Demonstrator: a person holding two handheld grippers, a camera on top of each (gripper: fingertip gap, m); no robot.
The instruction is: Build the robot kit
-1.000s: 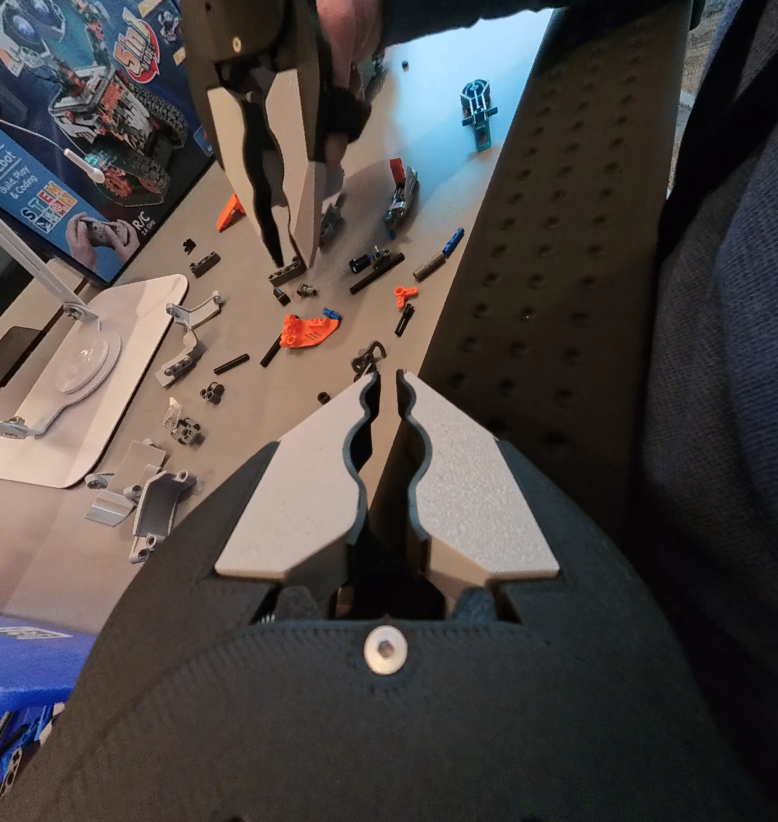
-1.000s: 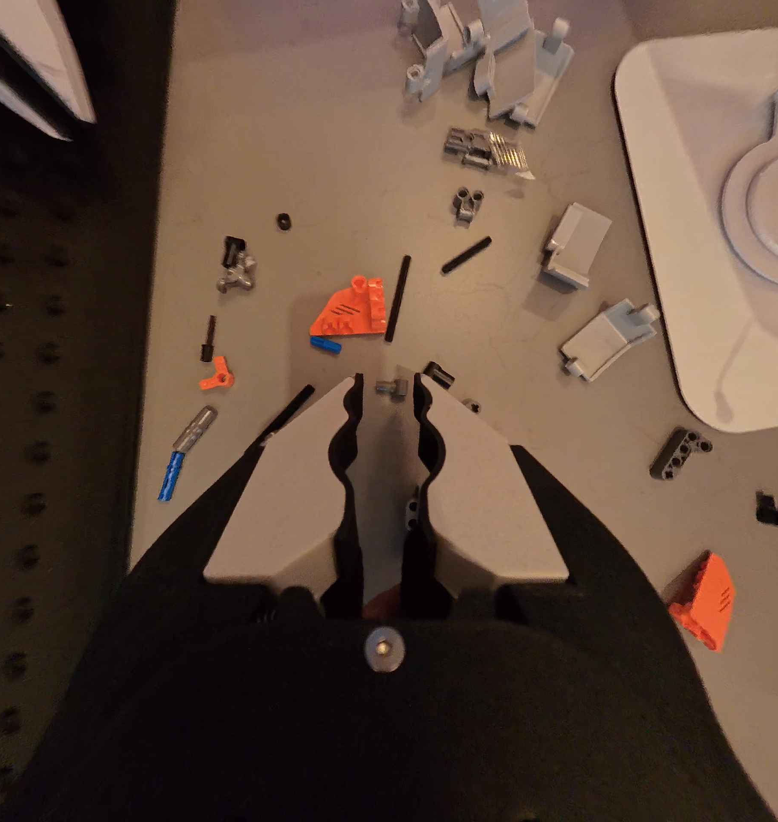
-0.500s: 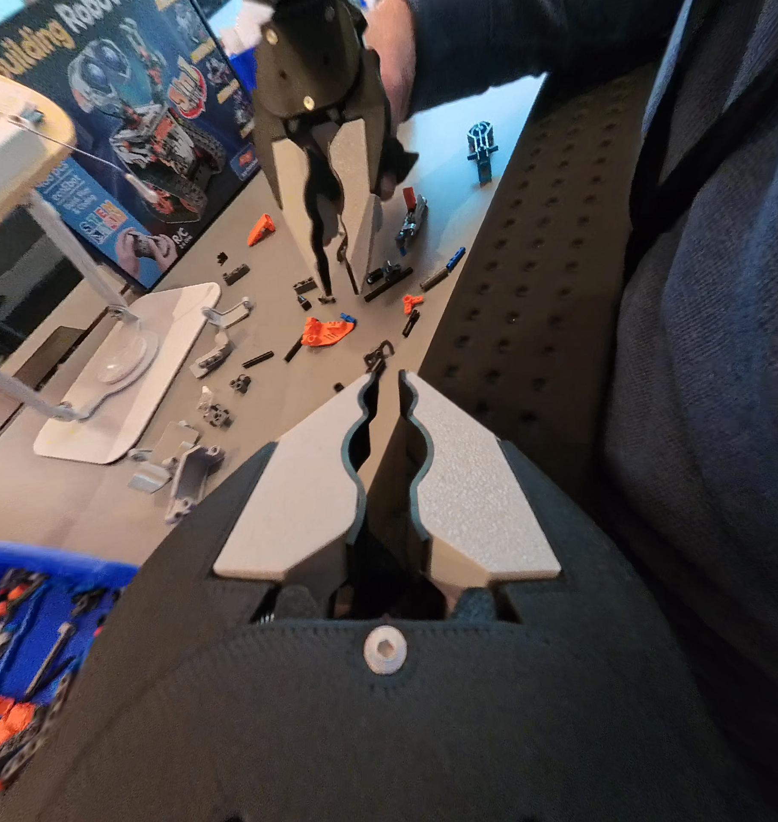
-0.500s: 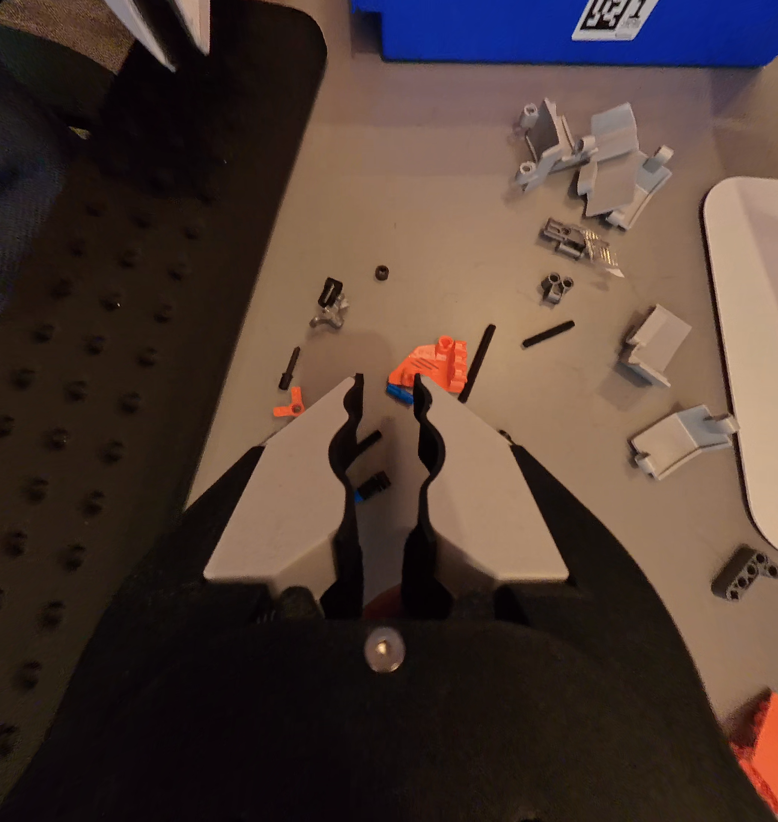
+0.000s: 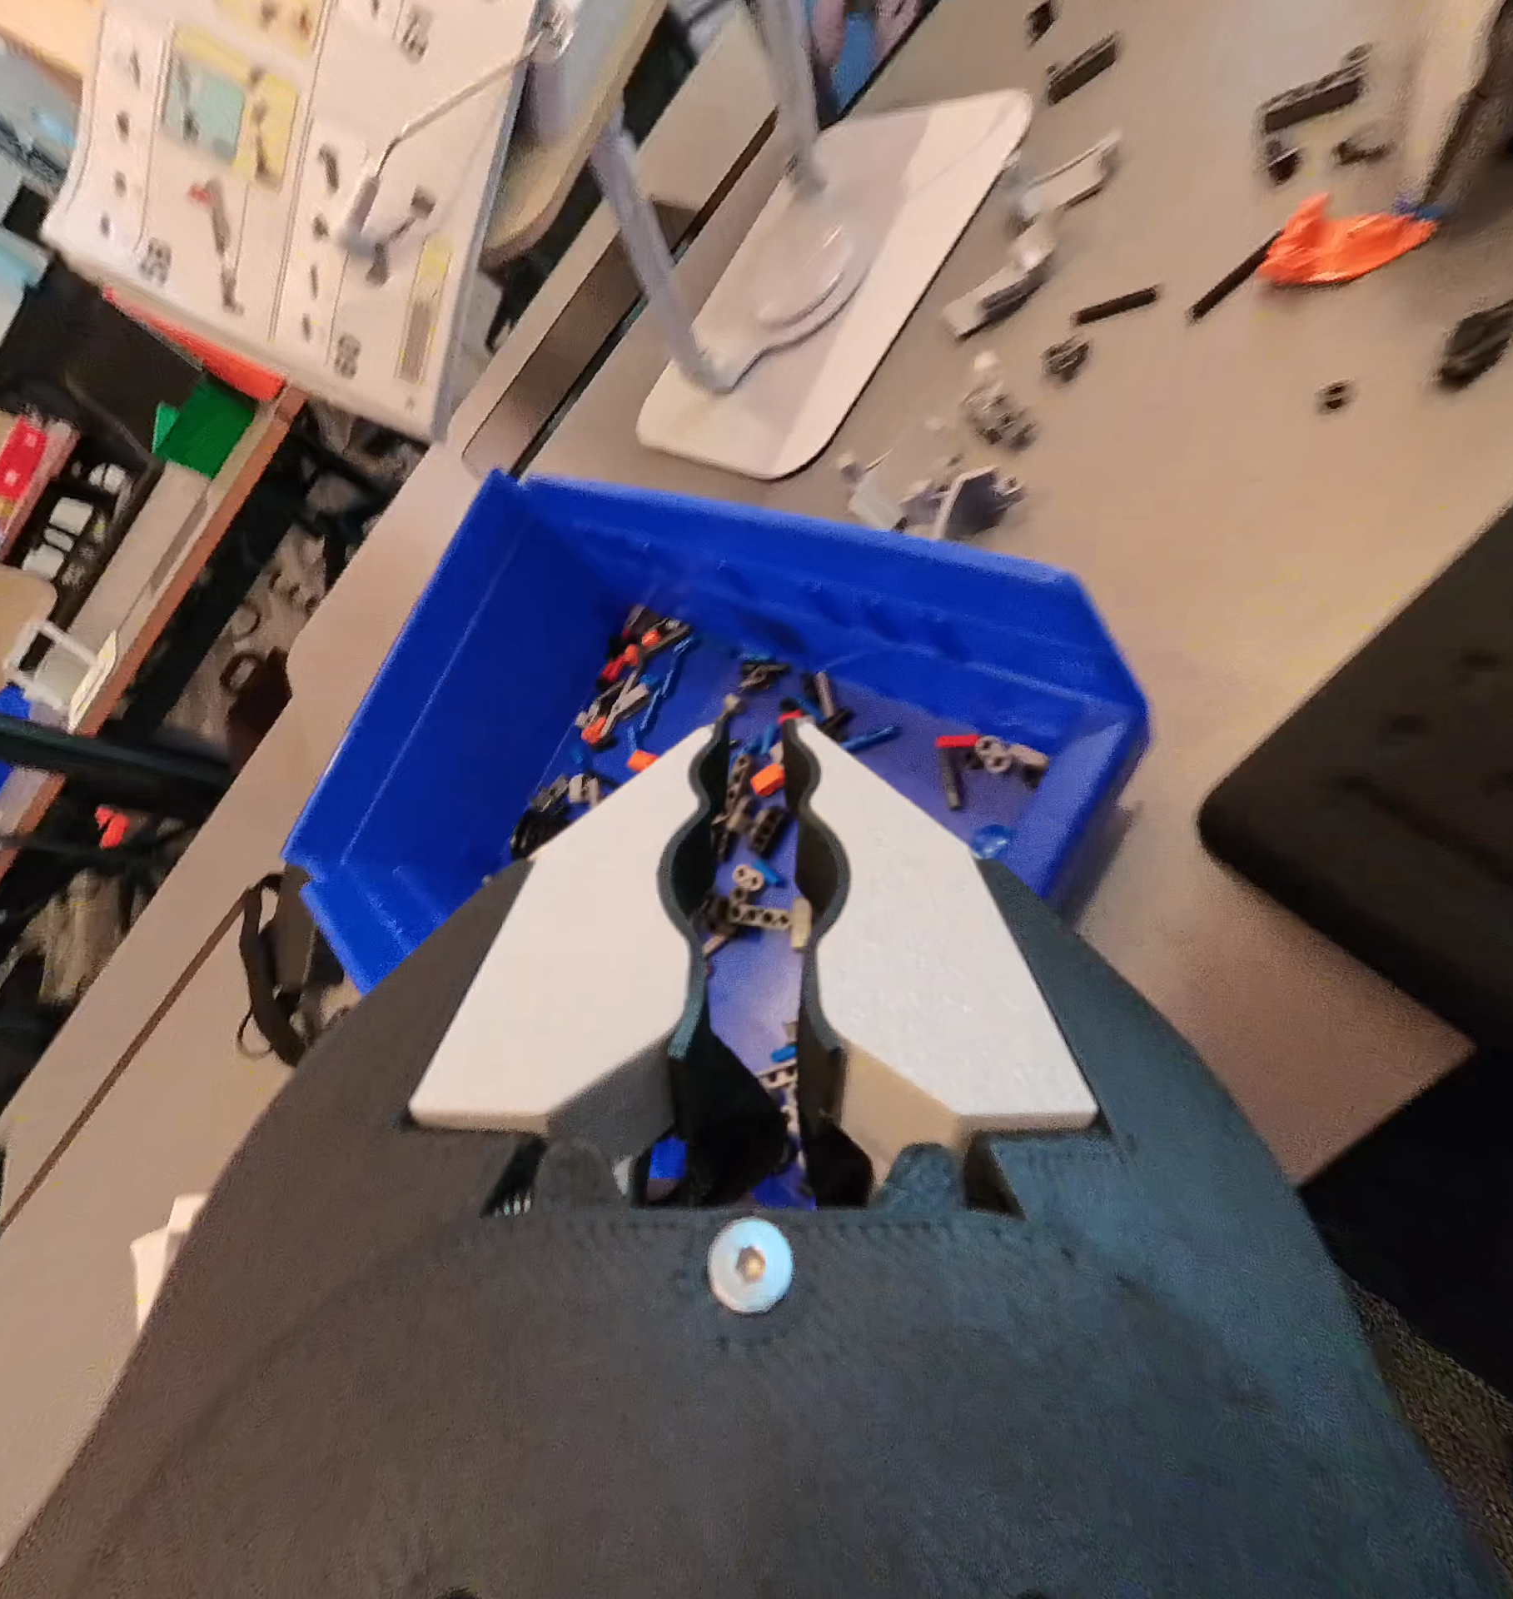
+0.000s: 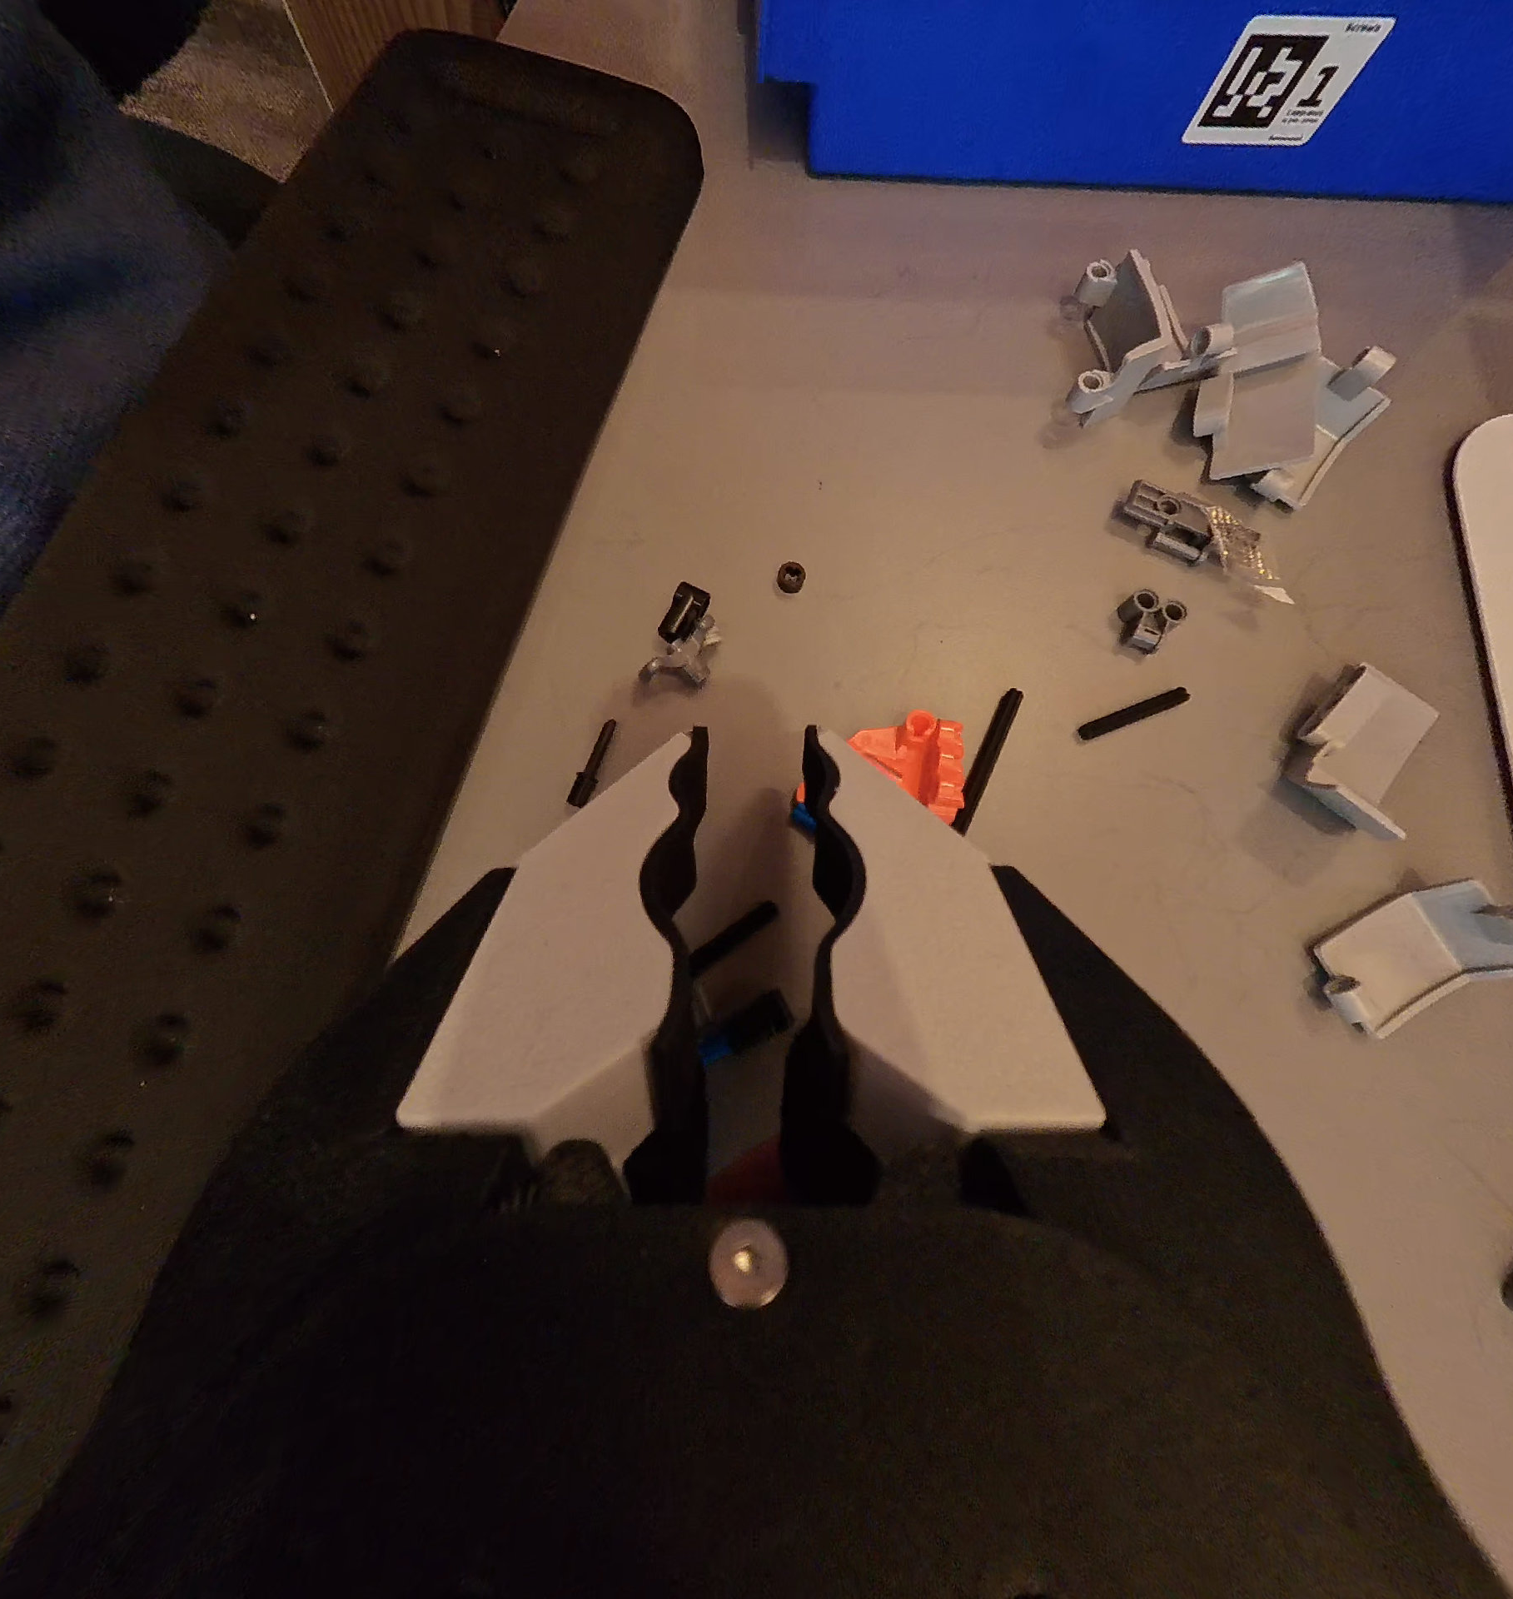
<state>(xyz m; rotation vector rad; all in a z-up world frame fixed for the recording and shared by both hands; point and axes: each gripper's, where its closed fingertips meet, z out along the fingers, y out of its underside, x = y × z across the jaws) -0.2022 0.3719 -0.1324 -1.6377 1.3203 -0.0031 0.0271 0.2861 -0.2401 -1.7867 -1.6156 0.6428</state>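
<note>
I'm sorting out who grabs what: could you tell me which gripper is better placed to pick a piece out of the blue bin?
Left. The left gripper hangs open right over the blue bin, while the right gripper is over the table, beside the orange piece.

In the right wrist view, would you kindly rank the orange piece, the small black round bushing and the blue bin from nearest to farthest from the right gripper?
1. Orange piece: just beside the right gripper, partly behind its right finger.
2. Small black round bushing: on the table ahead of the tips.
3. Blue bin: at the far top edge.
</note>
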